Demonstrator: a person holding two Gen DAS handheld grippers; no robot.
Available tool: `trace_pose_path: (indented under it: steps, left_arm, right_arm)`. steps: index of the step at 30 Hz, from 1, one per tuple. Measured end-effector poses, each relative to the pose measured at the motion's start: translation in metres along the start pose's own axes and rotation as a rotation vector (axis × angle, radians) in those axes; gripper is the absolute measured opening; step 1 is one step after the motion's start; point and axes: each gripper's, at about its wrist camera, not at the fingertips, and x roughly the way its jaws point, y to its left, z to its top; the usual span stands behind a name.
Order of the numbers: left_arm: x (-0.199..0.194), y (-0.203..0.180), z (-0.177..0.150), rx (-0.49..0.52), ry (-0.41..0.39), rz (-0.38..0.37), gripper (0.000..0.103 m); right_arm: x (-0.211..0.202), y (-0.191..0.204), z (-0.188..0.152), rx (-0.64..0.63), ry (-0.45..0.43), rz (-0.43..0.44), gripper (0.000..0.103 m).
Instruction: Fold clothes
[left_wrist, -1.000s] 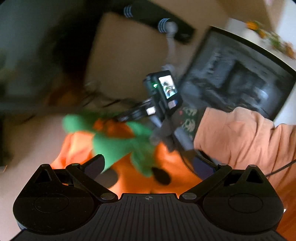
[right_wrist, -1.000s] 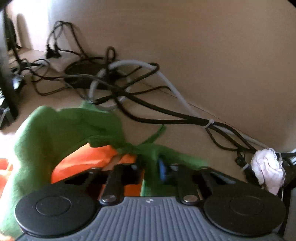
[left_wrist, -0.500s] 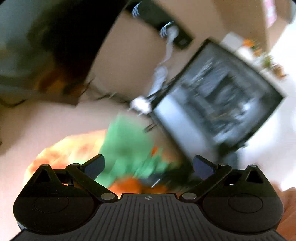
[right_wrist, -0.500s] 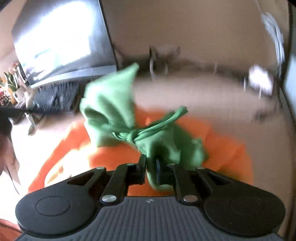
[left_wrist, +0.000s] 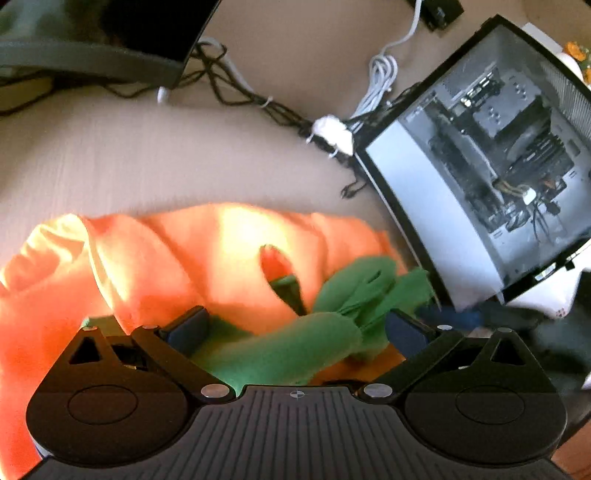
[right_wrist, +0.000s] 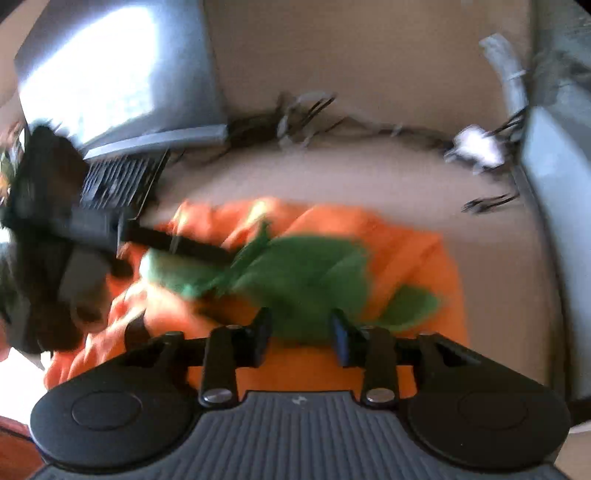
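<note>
Green cloth (right_wrist: 306, 273) lies between the opening right tool (right_wrist: 301, 334) (left tool (left_wrist: 295, 326) wide, ungripping).

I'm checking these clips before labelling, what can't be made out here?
- Right wrist view: the green garment is motion-blurred; its shape is unclear.
- Left wrist view: the left gripper hides the near part of the orange garment.
- The computer case is cut off by the right edge.
</note>
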Motion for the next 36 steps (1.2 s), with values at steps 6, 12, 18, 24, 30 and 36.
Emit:
trace_pose_path:
  steps: [6, 12, 18, 24, 30, 36]
  left_arm:
    - [0.01, -0.009, 0.005, -0.03, 0.027, 0.041, 0.103]
    - [-0.007, -0.01, 0.003, 0.006, 0.029, 0.054, 0.103]
    - [-0.063, -0.015, 0.006, -0.068, -0.128, 0.035, 0.103]
    - [-0.033, -0.014, -0.004, -0.057, -0.052, -0.014, 0.103]
    - [-0.014, 0.004, -0.006, -0.121, -0.013, 0.028, 0.103]
    - [-0.029, 0.001, 0.005, -0.075, -0.06, 0.046, 0.103]
  right_arm:
    - [0.006, -0.012, 0.038, 0.109, -0.126, 0.03, 0.035]
    - [0.07, -0.021, 0.034, 0.138, -0.019, -0.012, 0.035]
    - [0.075, -0.029, 0.011, 0.151, 0.019, -0.022, 0.039]
    - [0.063, -0.017, 0.023, 0.079, 0.015, -0.054, 0.04]
    - [0.045, -0.008, 0.027, 0.002, -0.007, -0.049, 0.04]
    - [0.063, -0.002, 0.003, -0.028, 0.075, -0.072, 0.041]
